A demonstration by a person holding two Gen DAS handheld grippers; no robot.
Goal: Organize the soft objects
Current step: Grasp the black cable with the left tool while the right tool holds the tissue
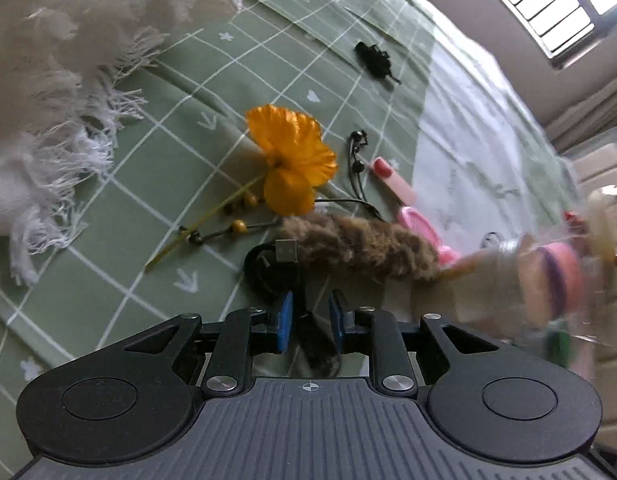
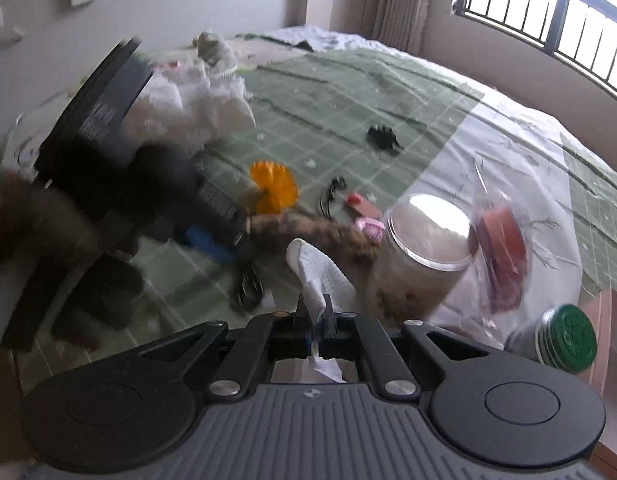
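Progress: early days, most stuff's scattered on the bed (image 1: pixel 108 280).
Left gripper (image 1: pixel 310 320): you've pinched the furry tail (image 1: pixel 360 248).
Right gripper (image 2: pixel 316 320): clamped on white tissue (image 2: pixel 320 272).
Leftovers: orange flower (image 1: pixel 292 160) at 12 o'clock, fringed throw (image 1: pixel 40 100) at 10.

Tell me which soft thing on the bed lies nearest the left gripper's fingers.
The brown furry piece, lying just ahead of the left gripper. The orange fabric flower sits farther off, and the white fringed cloth is far to the left.
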